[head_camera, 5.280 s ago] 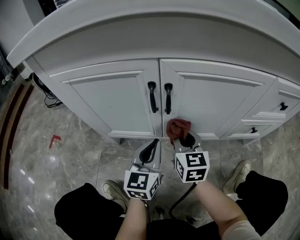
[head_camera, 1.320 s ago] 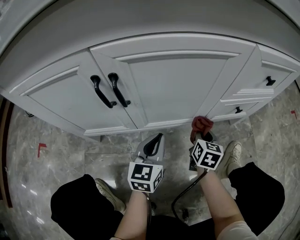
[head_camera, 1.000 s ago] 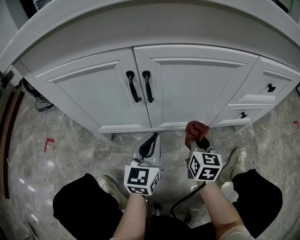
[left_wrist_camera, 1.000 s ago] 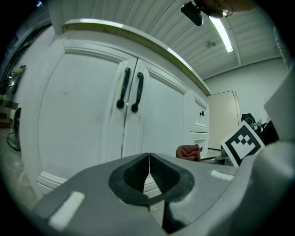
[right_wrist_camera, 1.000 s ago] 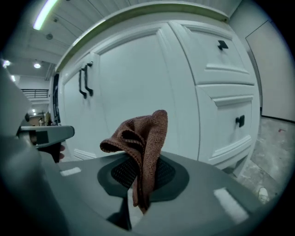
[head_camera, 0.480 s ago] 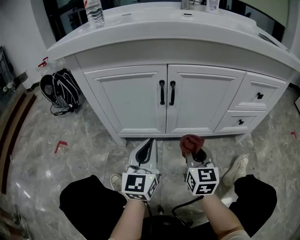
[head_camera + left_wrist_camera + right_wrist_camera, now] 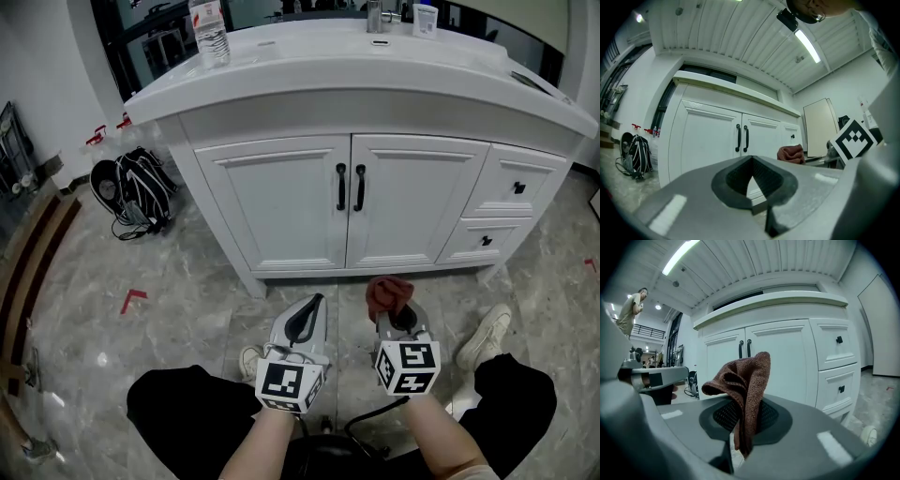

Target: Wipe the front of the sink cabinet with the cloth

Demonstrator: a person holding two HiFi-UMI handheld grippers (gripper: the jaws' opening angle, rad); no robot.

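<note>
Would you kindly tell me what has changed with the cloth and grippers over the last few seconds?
The right gripper has drawn the brown cloth back from the bottom of the sink cabinet, which it was touching; the cloth is now clear of it. Unchanged: right gripper shut on the cloth, left gripper shut and empty, cabinet doors closed.

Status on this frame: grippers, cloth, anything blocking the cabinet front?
Left gripper shut, empty. Right gripper shut on brown cloth. Cloth held short of sink cabinet front, no contact. Nothing between cloth and cabinet.
</note>
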